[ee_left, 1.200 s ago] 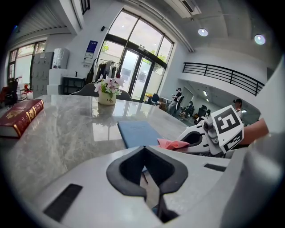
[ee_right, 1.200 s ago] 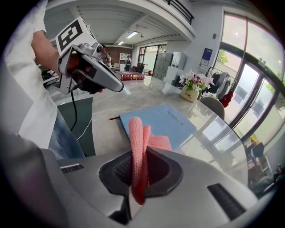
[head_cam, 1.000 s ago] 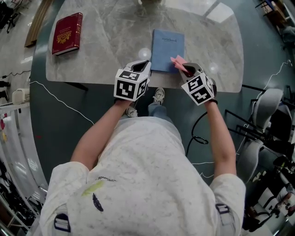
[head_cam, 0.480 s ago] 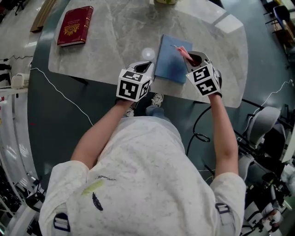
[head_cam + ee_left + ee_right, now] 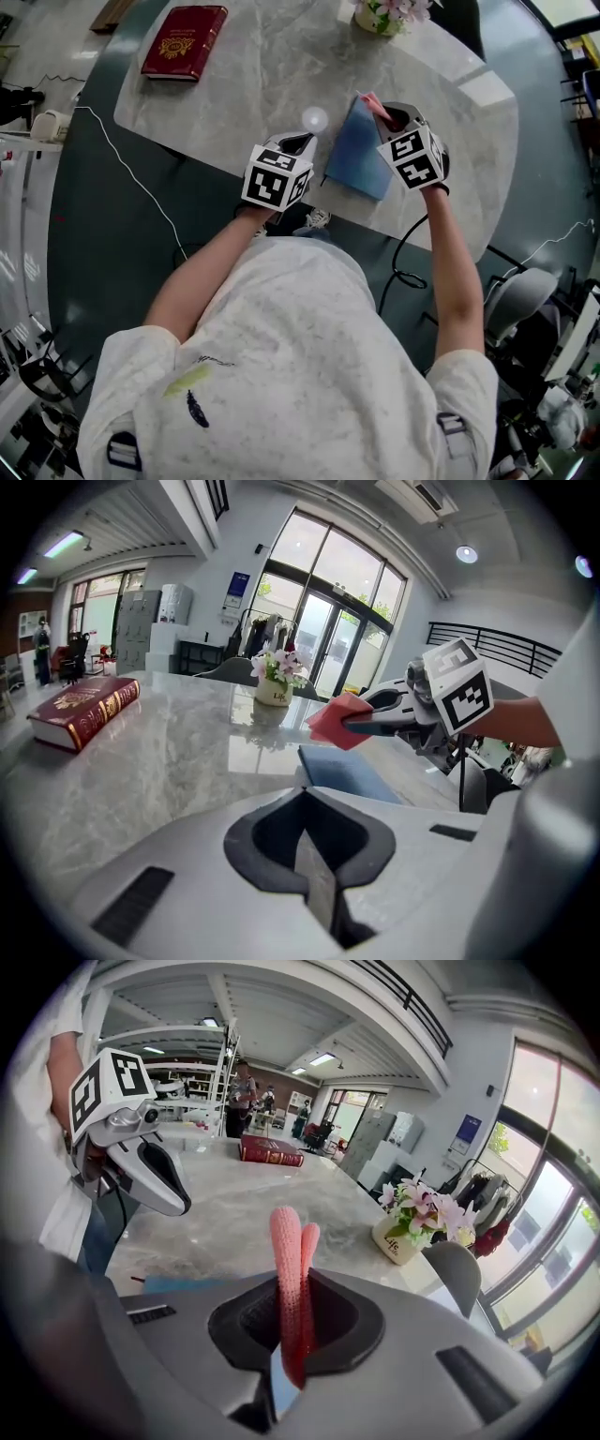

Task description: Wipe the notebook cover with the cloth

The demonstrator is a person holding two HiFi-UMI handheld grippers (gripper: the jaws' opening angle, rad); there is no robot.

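A blue notebook (image 5: pixel 364 155) lies flat near the front edge of the marble table (image 5: pixel 244 84). My right gripper (image 5: pixel 380 112) is shut on a folded pink cloth (image 5: pixel 371 101) over the notebook's far end. In the left gripper view the cloth (image 5: pixel 336 721) hangs slightly above the notebook (image 5: pixel 352 772). The cloth (image 5: pixel 289 1269) stands up between the jaws in the right gripper view. My left gripper (image 5: pixel 300 142) is shut and holds nothing, just left of the notebook's near corner. Its jaws meet (image 5: pixel 309 855) in its own view.
A red hardback book (image 5: pixel 185 41) lies at the table's far left. A small pot of flowers (image 5: pixel 382 13) stands at the far edge, beyond the notebook. Bare marble lies between the red book and the notebook. A chair (image 5: pixel 459 1274) stands behind the flowers.
My right gripper has carried the cloth from the notebook's near right corner along the cover to its far end. The left gripper has stayed by the near left corner.
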